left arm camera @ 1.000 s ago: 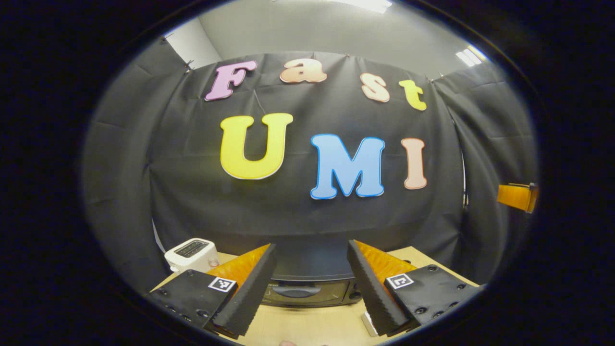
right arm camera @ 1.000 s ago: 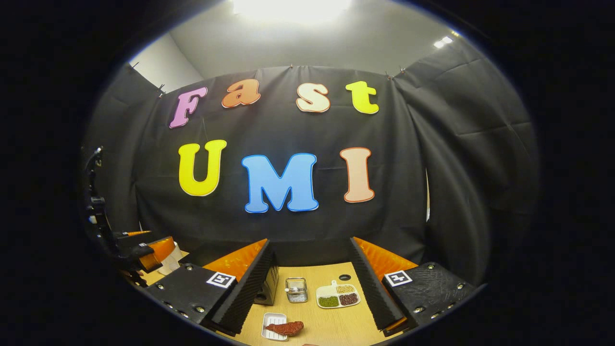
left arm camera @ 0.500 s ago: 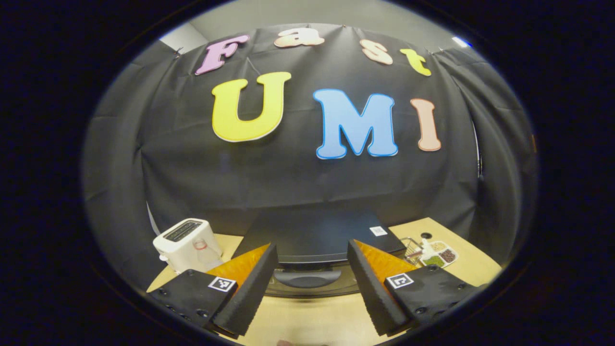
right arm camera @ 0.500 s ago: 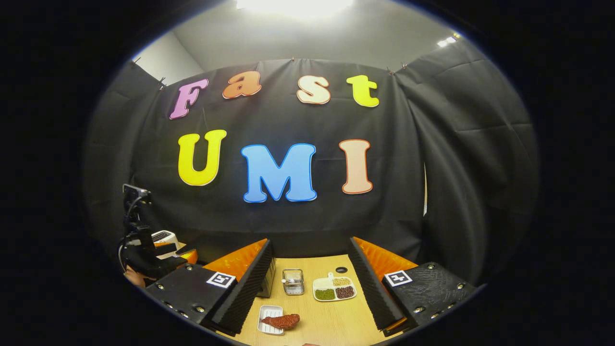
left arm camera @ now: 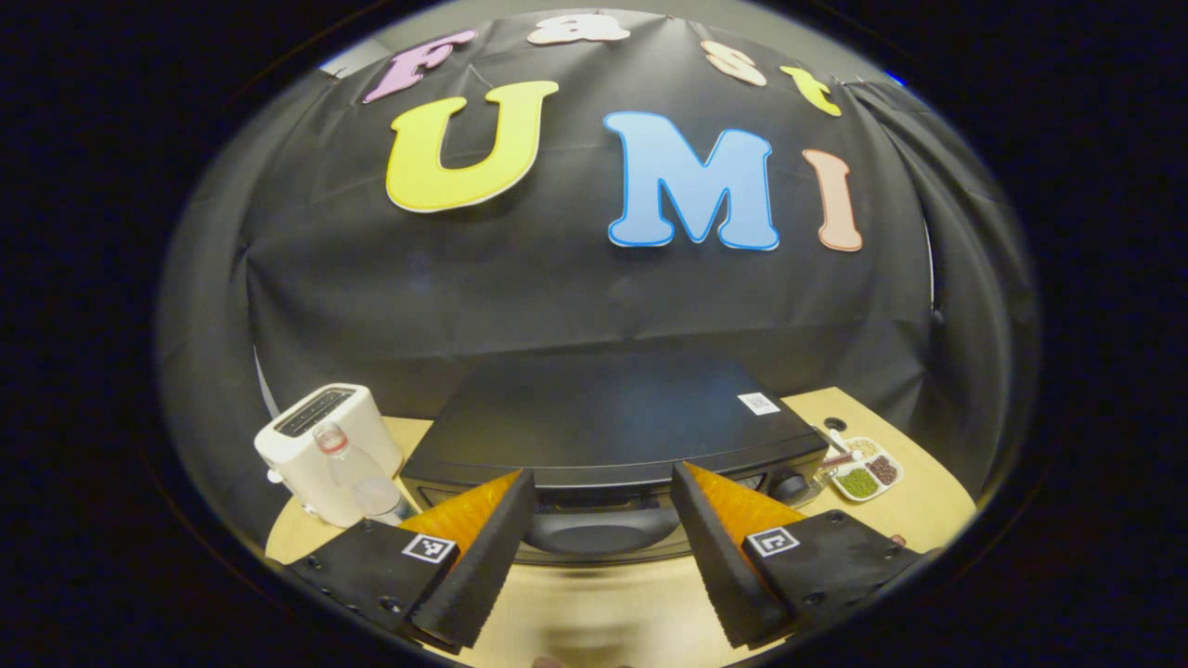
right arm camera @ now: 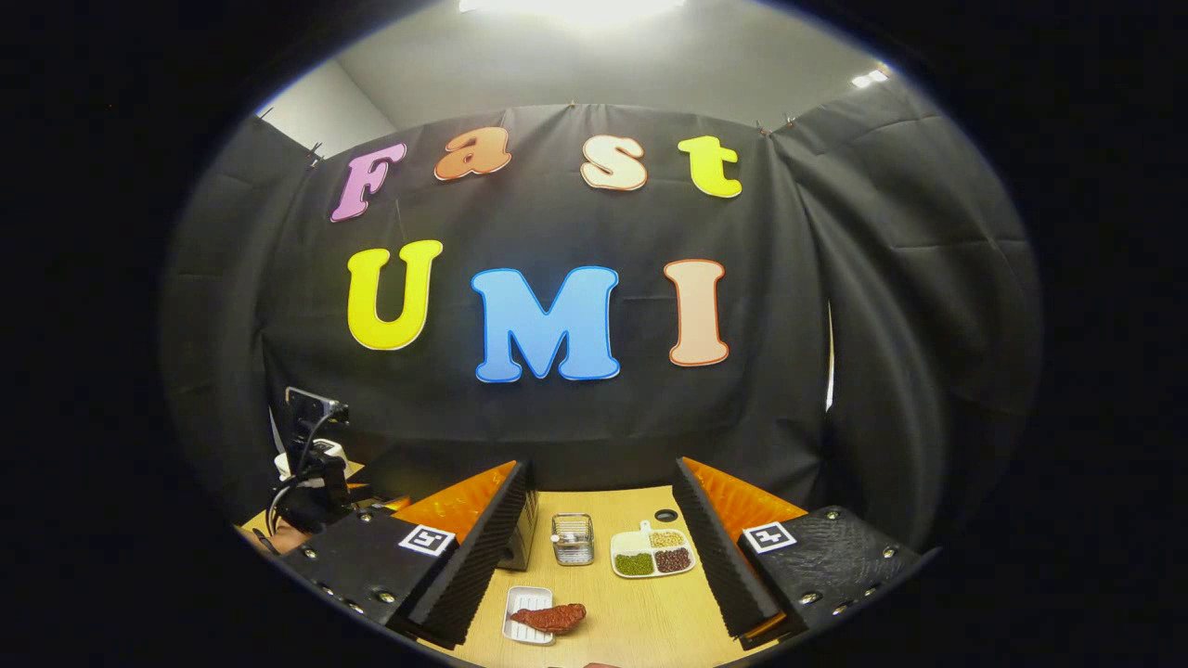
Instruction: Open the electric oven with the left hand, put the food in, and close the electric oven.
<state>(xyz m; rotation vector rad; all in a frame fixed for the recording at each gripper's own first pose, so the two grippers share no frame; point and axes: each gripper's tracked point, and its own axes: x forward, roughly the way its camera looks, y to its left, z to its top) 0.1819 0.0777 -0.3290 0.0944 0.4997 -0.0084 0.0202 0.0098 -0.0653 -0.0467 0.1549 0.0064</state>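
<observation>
Left gripper view is showing the light wooden table (left arm camera: 928, 506) carrying the black electric oven (left arm camera: 603, 431), its door closed, with the curved dark handle (left arm camera: 601, 533) sitting between the spread, empty jaws of the left gripper (left arm camera: 594, 557). A white toaster (left arm camera: 320, 450) and clear plastic bottle (left arm camera: 357, 473) are standing beside the oven. In the right gripper view, the right gripper (right arm camera: 594, 557) is hovering with jaws wide apart above the reddish-brown piece of food (right arm camera: 549, 617) lying on a small white tray (right arm camera: 524, 628), near a divided white dish of beans (right arm camera: 652, 554).
</observation>
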